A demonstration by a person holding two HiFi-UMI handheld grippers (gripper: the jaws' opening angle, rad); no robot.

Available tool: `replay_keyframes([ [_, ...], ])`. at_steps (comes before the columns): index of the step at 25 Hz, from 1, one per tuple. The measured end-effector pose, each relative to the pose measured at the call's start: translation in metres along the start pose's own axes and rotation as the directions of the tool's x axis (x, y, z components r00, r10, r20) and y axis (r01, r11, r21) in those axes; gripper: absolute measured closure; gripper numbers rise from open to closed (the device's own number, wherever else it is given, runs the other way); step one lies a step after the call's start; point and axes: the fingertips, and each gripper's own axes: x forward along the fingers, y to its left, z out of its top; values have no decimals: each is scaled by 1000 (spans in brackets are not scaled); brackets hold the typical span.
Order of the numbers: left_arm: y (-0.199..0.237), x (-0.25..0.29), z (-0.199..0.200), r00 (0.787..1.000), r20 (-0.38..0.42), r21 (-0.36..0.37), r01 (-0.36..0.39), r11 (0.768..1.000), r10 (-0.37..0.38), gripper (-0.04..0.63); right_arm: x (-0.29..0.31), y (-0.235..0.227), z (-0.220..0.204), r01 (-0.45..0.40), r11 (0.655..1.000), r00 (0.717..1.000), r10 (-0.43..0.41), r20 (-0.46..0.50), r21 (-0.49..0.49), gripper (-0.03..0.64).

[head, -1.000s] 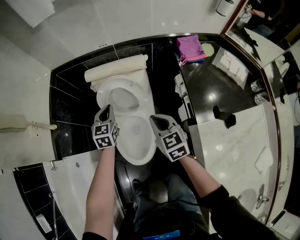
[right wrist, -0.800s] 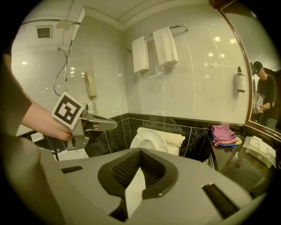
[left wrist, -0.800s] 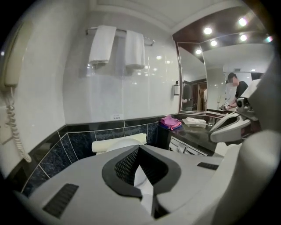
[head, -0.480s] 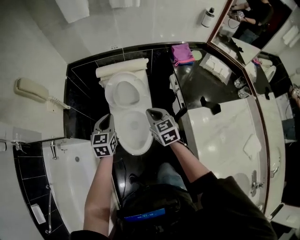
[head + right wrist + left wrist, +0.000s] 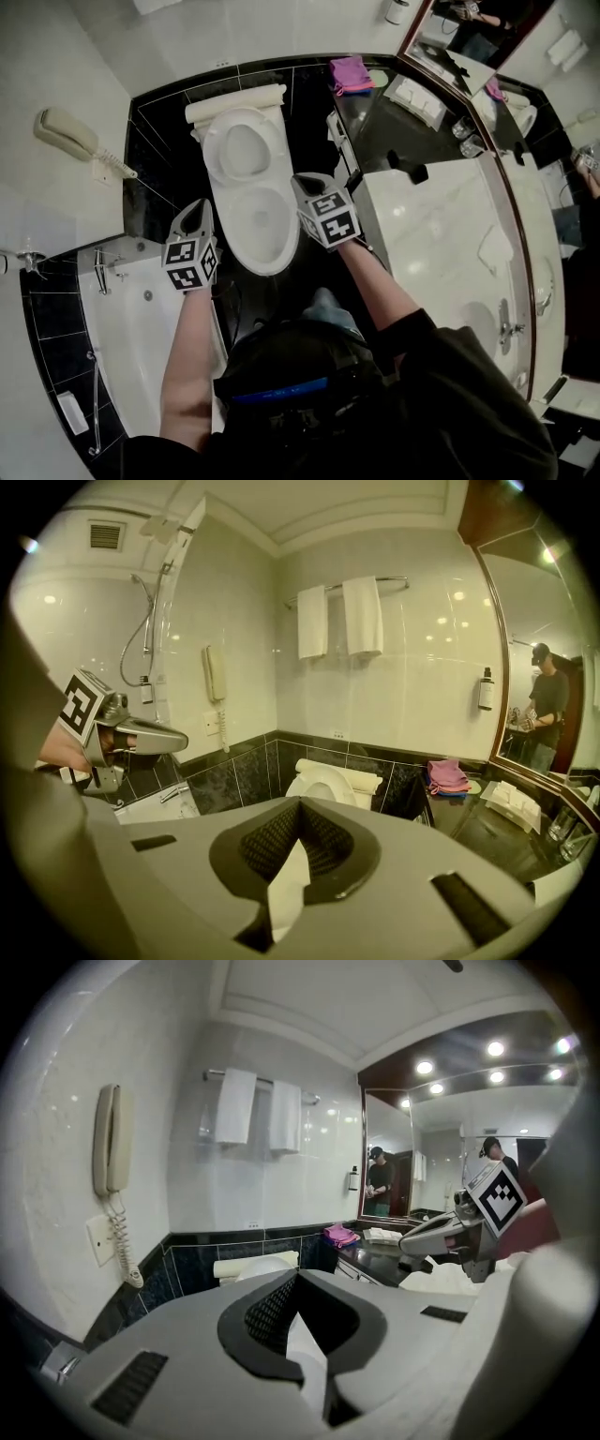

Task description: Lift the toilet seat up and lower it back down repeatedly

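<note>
Change: left gripper (image 5: 199, 210), right gripper (image 5: 304, 184) drawn back, clear of toilet seat (image 5: 242, 150).
Jaws: both closed, empty.
Seat: apparently upright; lowering due.

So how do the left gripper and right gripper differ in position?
The left gripper hangs clear of the toilet, to its left; the right gripper overlaps the toilet's right edge. The left gripper sits lower in the head view than the right gripper. Both are shut and empty.
</note>
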Motion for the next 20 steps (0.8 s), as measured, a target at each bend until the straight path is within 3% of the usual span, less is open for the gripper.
replay_keyframes([
  [8, -1, -23, -8, 1000, 3, -4, -5, 1000, 5, 607, -14, 13, -24, -5, 1000, 999, 5, -43, 3, 603],
  [20, 4, -32, -13, 1000, -3, -6, -30, 1000, 30, 607, -8, 15, -28, -25, 1000, 998, 25, -50, 3, 603],
])
